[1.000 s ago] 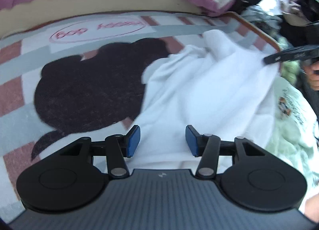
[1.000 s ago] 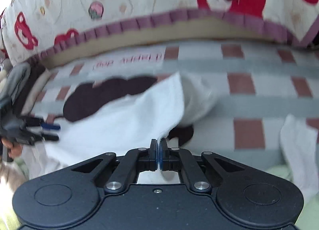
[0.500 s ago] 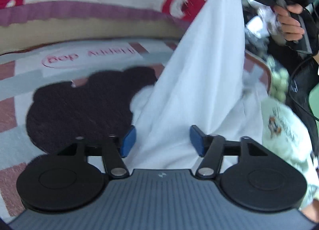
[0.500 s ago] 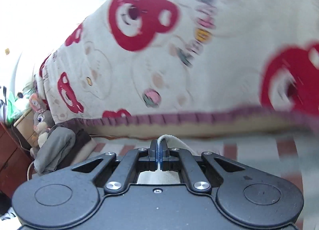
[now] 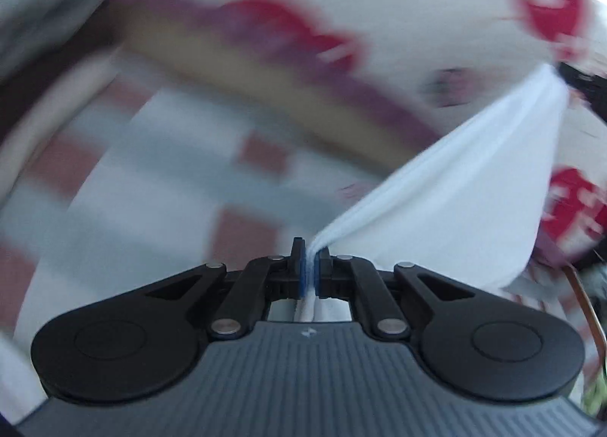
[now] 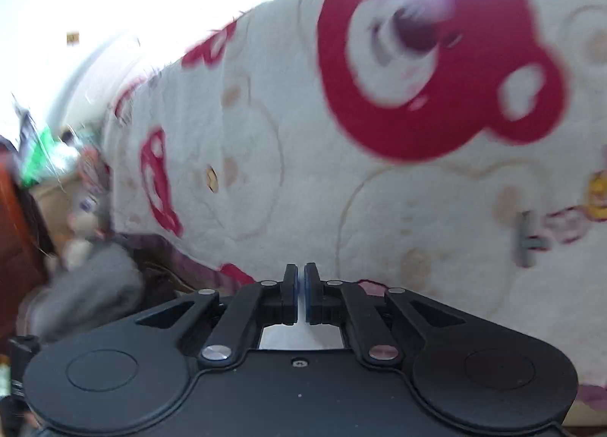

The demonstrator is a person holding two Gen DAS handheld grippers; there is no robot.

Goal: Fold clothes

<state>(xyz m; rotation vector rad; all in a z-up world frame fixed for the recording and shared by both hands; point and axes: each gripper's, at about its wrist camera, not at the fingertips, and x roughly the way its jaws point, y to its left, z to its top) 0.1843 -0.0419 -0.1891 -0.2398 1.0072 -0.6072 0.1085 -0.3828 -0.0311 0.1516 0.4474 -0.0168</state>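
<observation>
White garment (image 5: 447,205) stretched taut in air above checked mat (image 5: 159,186), long axis running up-right. Left gripper (image 5: 310,270) clamped on its bunched lower corner. Right gripper (image 6: 299,287) nearly closed, thin gap, white cloth visible below pads; grip unclear.

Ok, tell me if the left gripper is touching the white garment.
Touching. The left wrist view shows the left gripper shut on a bunched edge of the white garment, the cloth pinched between its blue-padded fingers and stretching away up to the right.

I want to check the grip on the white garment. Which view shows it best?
The left wrist view: the white garment runs from the left gripper up to the right. The right wrist view shows only a white patch behind its fingers.
</observation>
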